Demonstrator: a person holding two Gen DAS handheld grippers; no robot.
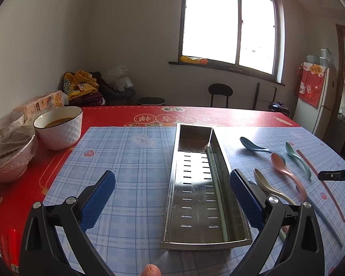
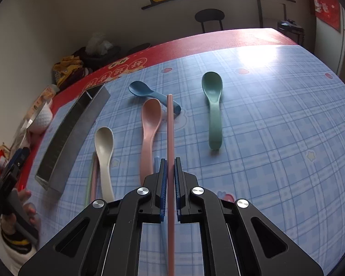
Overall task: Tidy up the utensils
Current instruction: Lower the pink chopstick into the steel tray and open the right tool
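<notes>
Nearest the right wrist camera, the right tongs [image 2: 170, 161] are clamped on a slim pink plastic chopstick [image 2: 170, 126], pinched between ribbed blue pads [image 2: 163, 179] so it runs straight ahead over the blue plaid vinyl mat [image 2: 276, 126] covering the bench; gripping it near the rear probably leaves the long front free to slide into a slot. The left tongs [image 1: 172, 195] stand wide apart with nothing between them, straddling the near end of the long stainless-steel utensil tray [image 1: 195, 197], seemingly poised to steady it. That tray is shiny, with slotted drain holes, and a pale green chopstick [image 1: 218, 184] already lies in its narrow side channel.

Beyond the held chopstick, smooth matte plastic spoons lie loose on the mat: a cream spoon [image 2: 104, 156], a pink spoon [image 2: 149, 126], a teal-green spoon [image 2: 212, 105] and, farthest, a dark blue spoon [image 2: 145, 92]. All await sorting.
</notes>
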